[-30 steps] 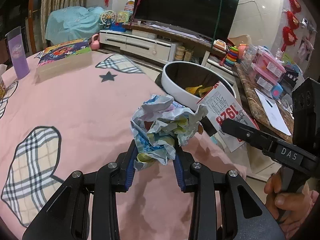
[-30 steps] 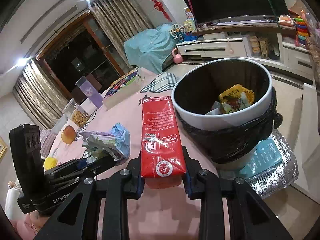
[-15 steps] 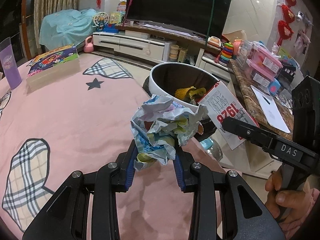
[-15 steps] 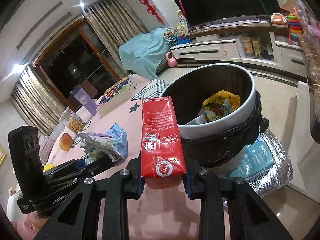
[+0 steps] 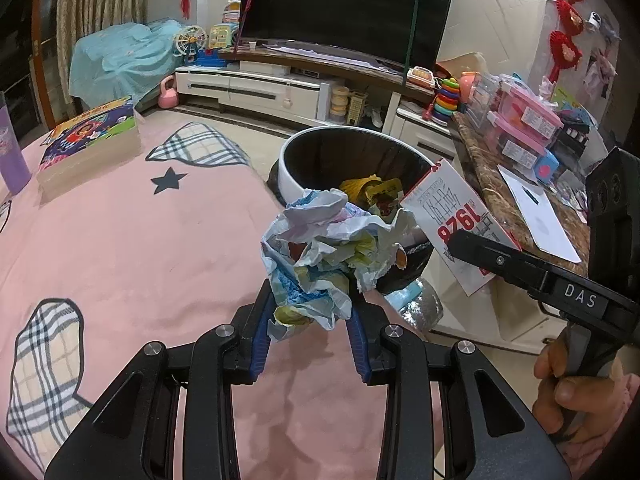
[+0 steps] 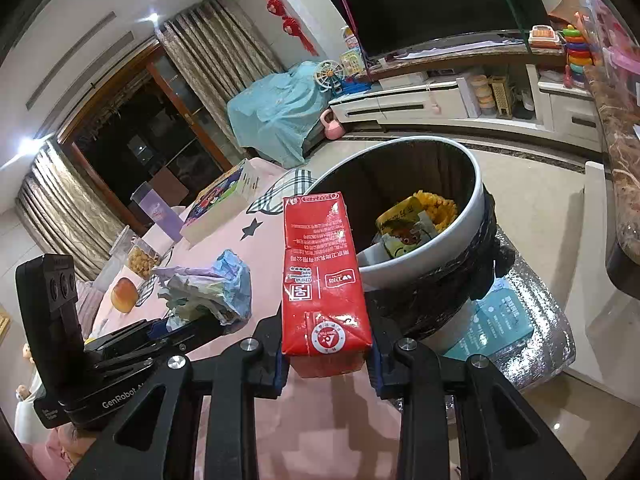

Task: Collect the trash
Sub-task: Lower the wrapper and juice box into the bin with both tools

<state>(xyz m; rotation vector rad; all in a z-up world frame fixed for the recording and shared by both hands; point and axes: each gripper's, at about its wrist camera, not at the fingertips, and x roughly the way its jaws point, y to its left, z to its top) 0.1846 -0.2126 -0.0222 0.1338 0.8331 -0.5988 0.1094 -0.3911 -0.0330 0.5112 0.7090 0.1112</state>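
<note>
My left gripper (image 5: 310,336) is shut on a crumpled paper wad (image 5: 328,256) and holds it above the pink tablecloth (image 5: 132,248), near the table's edge. My right gripper (image 6: 326,354) is shut on a red carton (image 6: 320,276), held just before the bin's near rim. The white trash bin (image 6: 448,248) with a black liner stands on the floor beside the table and holds a yellow wrapper (image 6: 416,226). In the left wrist view the bin (image 5: 296,160) lies ahead, with the carton (image 5: 456,224) and right gripper (image 5: 520,268) at the right. The wad (image 6: 212,288) shows left in the right wrist view.
A picture-book box (image 5: 92,136) and a purple cup (image 5: 12,156) sit at the table's far left. A silver insulated bag (image 6: 516,328) lies on the floor by the bin. A marble counter (image 5: 516,200) with pink boxes stands right. A TV stand (image 5: 280,84) is beyond.
Both grippers have moved forward toward the bin, still holding their items. The bin looks larger and closer, and the carton now reaches its near rim.
</note>
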